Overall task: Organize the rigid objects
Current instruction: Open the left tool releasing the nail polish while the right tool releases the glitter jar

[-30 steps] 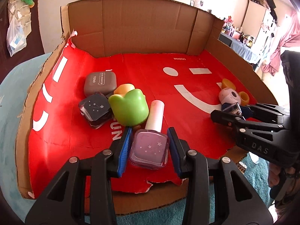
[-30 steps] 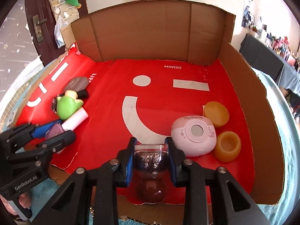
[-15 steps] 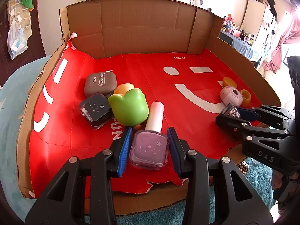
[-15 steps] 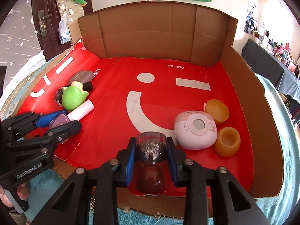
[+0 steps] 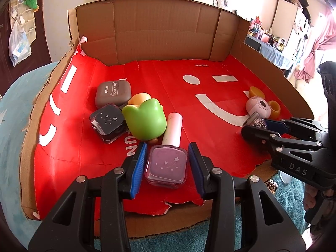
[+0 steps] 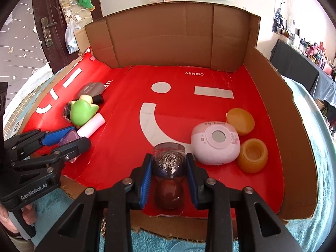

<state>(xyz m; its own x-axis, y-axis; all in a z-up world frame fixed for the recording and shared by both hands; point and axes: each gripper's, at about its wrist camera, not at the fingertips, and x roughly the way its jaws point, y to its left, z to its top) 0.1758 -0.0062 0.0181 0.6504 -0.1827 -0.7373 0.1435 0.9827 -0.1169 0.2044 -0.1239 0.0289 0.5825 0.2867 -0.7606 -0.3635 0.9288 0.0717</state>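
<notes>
A purple nail polish bottle point(image 5: 166, 163) with a white cap point(image 5: 173, 128) lies on the red floor point(image 5: 73, 147) of a cardboard box. My left gripper point(image 5: 167, 147) is shut on its sides. It sits next to a green tulip-shaped toy point(image 5: 145, 119), a dark star-printed bottle point(image 5: 107, 121) and a grey eye shadow case point(image 5: 112, 93). My right gripper point(image 6: 169, 157) is shut on a glitter nail polish bottle point(image 6: 168, 161), dark red cap toward the camera, just left of a pink round case point(image 6: 216, 142).
Two orange pieces point(image 6: 240, 121) point(image 6: 253, 155) sit beside the pink case. Brown cardboard walls point(image 5: 157, 33) close the back and both sides; the front edge is low and torn. A teal cloth point(image 6: 323, 168) lies under the box. Each gripper shows in the other's view.
The glitter bottle's base has tipped up a little between the right pads. The left gripper and the purple bottle have kept their place.
</notes>
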